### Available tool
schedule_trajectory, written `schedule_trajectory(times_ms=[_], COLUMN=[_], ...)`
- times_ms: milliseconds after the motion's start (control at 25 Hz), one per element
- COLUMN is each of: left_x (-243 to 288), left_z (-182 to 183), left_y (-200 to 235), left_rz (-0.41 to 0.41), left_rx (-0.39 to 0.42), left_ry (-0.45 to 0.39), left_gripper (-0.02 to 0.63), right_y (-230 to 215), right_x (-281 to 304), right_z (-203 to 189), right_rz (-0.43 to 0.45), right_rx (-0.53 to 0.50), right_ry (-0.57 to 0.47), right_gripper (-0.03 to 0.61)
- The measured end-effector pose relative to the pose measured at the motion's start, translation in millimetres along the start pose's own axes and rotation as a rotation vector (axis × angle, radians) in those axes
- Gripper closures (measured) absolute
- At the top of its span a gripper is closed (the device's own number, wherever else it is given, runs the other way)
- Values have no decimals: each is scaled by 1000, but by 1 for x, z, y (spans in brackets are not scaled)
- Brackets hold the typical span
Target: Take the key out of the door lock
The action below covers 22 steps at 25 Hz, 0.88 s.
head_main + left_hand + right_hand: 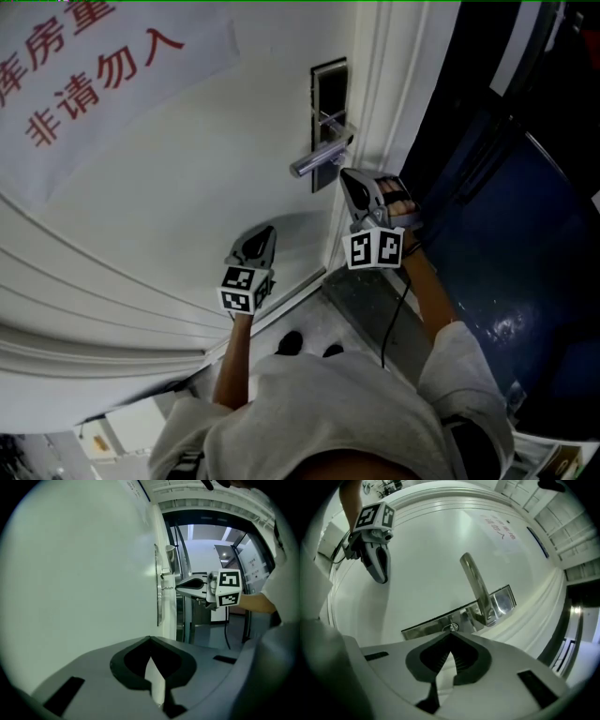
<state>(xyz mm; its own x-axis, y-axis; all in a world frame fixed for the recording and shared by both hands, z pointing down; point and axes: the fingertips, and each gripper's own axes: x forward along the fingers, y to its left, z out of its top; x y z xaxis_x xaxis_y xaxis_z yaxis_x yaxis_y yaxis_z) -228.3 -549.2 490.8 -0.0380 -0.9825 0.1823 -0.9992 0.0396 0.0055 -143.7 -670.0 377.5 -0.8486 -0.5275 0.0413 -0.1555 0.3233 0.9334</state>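
Observation:
A steel lock plate [329, 94] with a lever handle [317, 161] sits at the right edge of the white door [187, 197]. In the right gripper view the small key [451, 628] sticks out of the plate [431, 624] just below the handle [476, 585]. My right gripper [451, 633] is shut with its tips pinched on the key; in the head view it [347, 176] points at the plate's lower end. My left gripper [267, 232] hangs shut and holds nothing, close to the bare door below and left of the lock; in its own view the jaws [150, 639] meet.
A paper sign with red characters [94, 66] is stuck on the door's upper left. The white door frame [389, 84] runs just right of the lock, with a dark blue surface [506, 244] beyond. A cable [394, 319] trails from the right gripper.

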Motion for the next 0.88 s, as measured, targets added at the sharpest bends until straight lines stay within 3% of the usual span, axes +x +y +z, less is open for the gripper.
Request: schedule_trajectory(times_ms=[120,280,640,720,880], left_x=[3,7,14,15,18], left_z=[3,4,1,2,5], left_y=[-1,-3,-6,-6,-8], left_rz=[-11,-24,-46,-51,-59], left_rx=[8,6,13,14,15], left_ry=[-4,-6,-1,-4,-10], left_gripper=[595,595,595,595,596], right_y=[2,5,8,9,5], right_x=[2,5,7,9,14], right_z=[-1,-5,-8,-8,-7], right_rz=[-21,-11,7,11,-10], right_rx=[-164,-258,-289,-300,-334], right_ry=[13,40,27,31,32], right_gripper=[555,554,543,443,437])
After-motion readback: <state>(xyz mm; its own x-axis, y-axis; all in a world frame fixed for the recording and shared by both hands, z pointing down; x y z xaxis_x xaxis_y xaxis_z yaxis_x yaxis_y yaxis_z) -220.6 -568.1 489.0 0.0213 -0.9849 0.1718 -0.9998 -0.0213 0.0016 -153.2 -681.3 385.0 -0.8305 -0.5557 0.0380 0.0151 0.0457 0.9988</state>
